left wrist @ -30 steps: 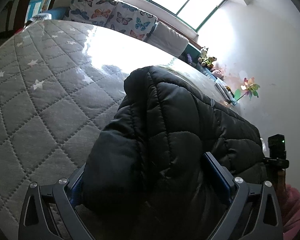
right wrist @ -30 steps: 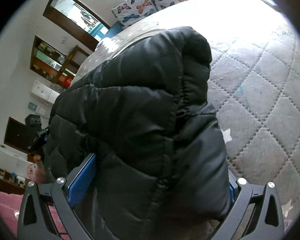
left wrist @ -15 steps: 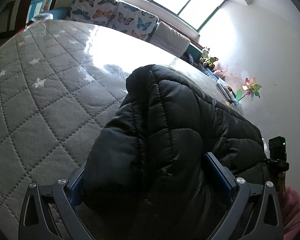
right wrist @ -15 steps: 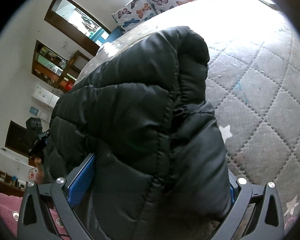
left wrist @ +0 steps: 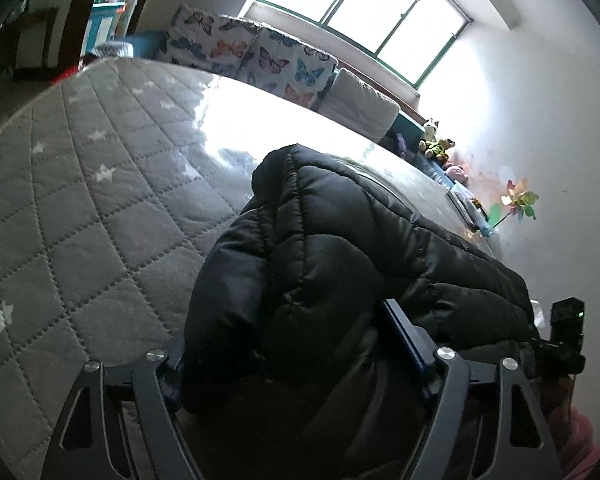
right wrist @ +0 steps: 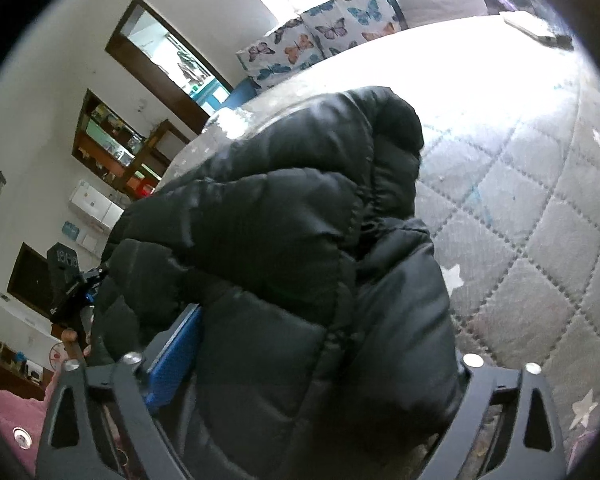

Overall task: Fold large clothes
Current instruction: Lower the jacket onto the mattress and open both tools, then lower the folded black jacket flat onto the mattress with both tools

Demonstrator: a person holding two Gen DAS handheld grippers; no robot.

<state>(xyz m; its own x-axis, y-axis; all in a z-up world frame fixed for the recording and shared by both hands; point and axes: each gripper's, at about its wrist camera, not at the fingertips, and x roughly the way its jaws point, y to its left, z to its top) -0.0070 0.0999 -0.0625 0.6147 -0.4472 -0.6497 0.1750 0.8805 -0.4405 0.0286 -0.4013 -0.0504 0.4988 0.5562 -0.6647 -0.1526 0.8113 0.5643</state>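
Black jacket (left wrist: 340, 280) hiding tool pads (right wrist: 176, 356)

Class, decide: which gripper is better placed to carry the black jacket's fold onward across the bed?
Neither clearly: the left gripper and right gripper both grip the black jacket, so probably both together.

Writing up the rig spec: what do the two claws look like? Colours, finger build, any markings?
Both match. Left claw: dark grey fingers with triangular cut-outs, silver round screw heads, blue pads. Right claw: same frame, a blue textured pad showing on one finger. No cables or printed markings visible. The left unit's black body shows in the right view; a pink sleeve sits at the frame edge.
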